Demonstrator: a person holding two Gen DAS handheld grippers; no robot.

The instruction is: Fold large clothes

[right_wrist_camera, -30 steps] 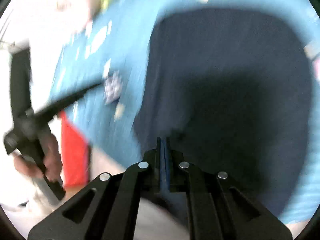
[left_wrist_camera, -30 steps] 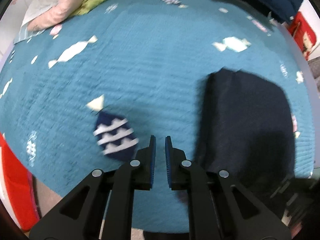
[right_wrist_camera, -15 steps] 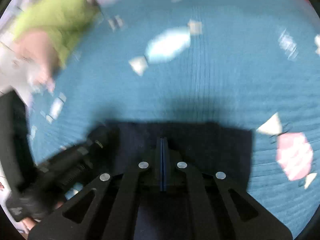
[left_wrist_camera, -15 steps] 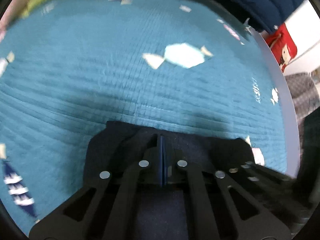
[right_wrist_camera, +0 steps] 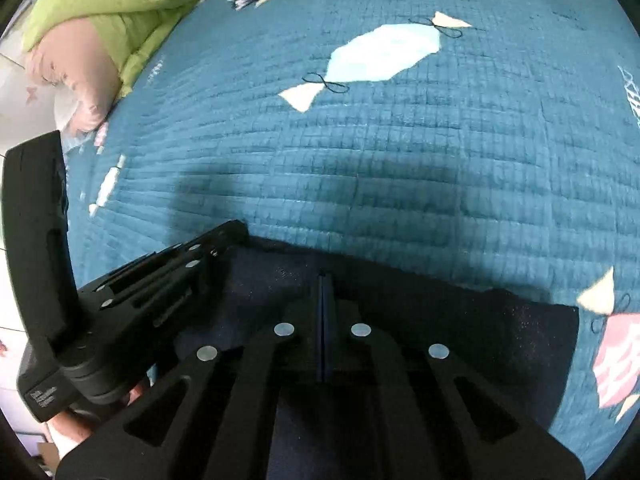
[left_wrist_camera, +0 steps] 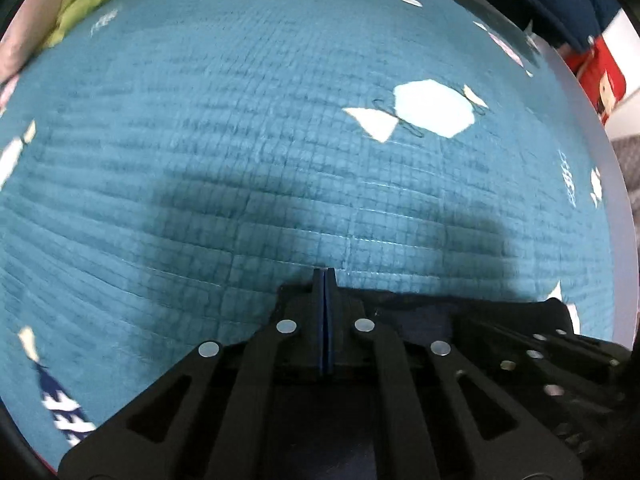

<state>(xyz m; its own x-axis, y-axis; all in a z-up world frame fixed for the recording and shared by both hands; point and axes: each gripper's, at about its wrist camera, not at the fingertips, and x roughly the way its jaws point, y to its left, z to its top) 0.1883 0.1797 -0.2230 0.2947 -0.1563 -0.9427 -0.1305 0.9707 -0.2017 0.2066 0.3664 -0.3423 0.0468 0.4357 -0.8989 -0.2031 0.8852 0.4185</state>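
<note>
**Both grippers on the far edge of the folded dark cloth**

We see the cloth (right_wrist_camera: 460,320), a dark navy garment, lying on the teal quilt (right_wrist_camera: 400,160) at its near edge, already folded into a compact rectangle. Its far edge runs straight across the right wrist view, with the right corner squared off beside a pink candy patch (right_wrist_camera: 616,360).

Left gripper (left_wrist_camera: 325,280): jaws closed, blue pads touching with no gap. The tips sit at the far edge of the cloth; whether fabric is pinched between them we cannot tell, since the pads look bare at the tip.

Right gripper (right_wrist_camera: 323,280): jaws closed too, tips over the cloth just inside its far edge. Again no fabric is visible between the pads, so a grip is uncertain. In this view the left gripper (right_wrist_camera: 208,252) lies just beside the cloth's left corner.

Handling, as judged: the cloth looks soft, limp and fairly thick, light enough for two pinches but prone to sag and spill its layers. We would take it at the two far corners, catching every layer, and keep the edge taut between the grippers. The quilted surface is likely to drag on it, so lift rather than slide.

A green cushion (right_wrist_camera: 112,4) lies at the quilt's far left corner, well apart.
</note>
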